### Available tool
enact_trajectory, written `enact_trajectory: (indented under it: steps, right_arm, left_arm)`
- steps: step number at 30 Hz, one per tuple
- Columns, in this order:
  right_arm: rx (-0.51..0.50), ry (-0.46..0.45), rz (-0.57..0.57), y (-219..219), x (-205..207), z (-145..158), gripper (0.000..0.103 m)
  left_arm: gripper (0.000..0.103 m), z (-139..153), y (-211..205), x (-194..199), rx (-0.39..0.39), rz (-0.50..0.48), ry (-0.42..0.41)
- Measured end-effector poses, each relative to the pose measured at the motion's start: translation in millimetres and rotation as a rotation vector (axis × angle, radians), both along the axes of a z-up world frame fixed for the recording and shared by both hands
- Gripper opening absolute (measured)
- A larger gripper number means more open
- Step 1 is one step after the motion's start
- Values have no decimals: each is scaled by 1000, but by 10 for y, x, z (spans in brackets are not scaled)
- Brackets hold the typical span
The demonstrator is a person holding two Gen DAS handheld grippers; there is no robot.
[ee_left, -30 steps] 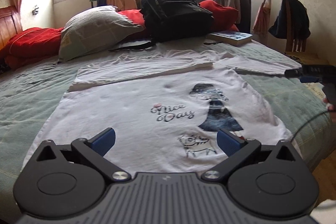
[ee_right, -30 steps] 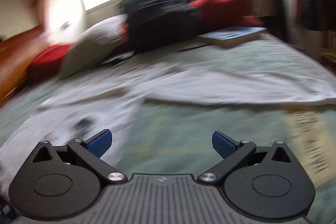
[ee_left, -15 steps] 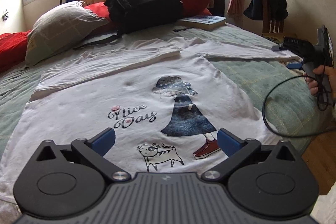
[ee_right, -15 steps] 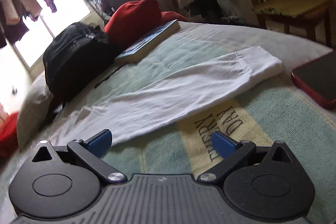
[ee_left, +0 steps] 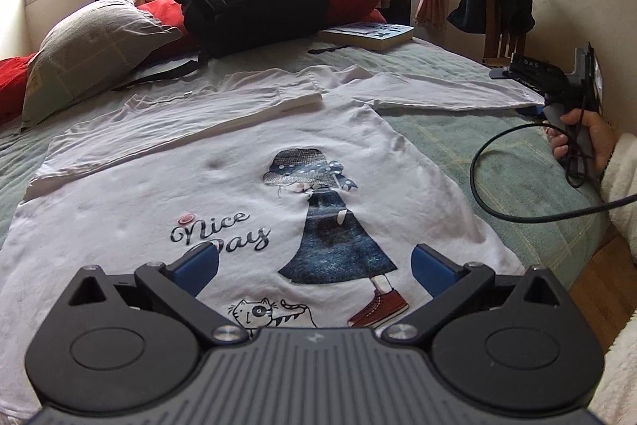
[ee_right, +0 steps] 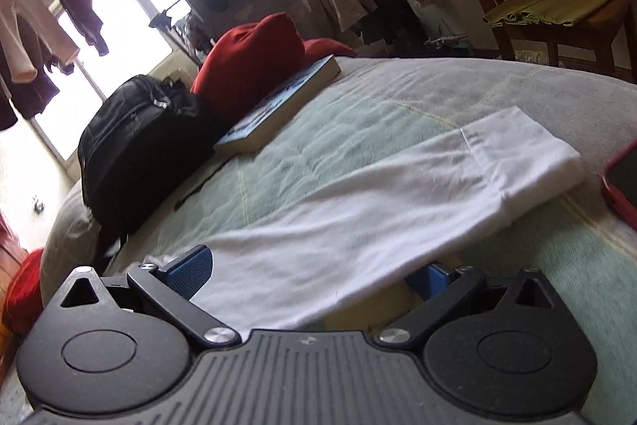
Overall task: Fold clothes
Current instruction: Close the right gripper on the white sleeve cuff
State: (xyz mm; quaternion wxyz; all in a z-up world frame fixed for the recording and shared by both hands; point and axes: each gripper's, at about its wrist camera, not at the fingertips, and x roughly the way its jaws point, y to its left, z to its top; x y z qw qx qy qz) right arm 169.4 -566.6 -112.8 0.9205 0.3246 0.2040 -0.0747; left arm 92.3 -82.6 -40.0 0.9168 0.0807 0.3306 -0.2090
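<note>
One sleeve [ee_right: 358, 222] stretched rightward; shirt [ee_left: 239, 194] flat.

A shirt [ee_left: 247, 186] lies flat on the bed [ee_left: 458, 154], 1 sleeve folded across its upper part, the other sleeve [ee_right: 358, 222] stretched out to the right. Behind the shirt sit a pillow [ee_left: 91, 50] at left, a backpack [ee_left: 247, 6] in the middle and a book [ee_left: 368, 34] at right. A chair [ee_right: 557, 10] stands beyond the bed's right side.
</note>
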Motion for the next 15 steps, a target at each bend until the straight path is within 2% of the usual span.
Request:
enact_trajectory:
  steps: [6, 15]
  right_arm:
    - [-28, 0, -39, -35, 210, -22, 103]
    - [58, -14, -75, -169, 343, 54, 103]
  left_arm:
    - [102, -6, -31, 55, -2, -8, 10]
    - [102, 64, 22, 47, -18, -14, -19]
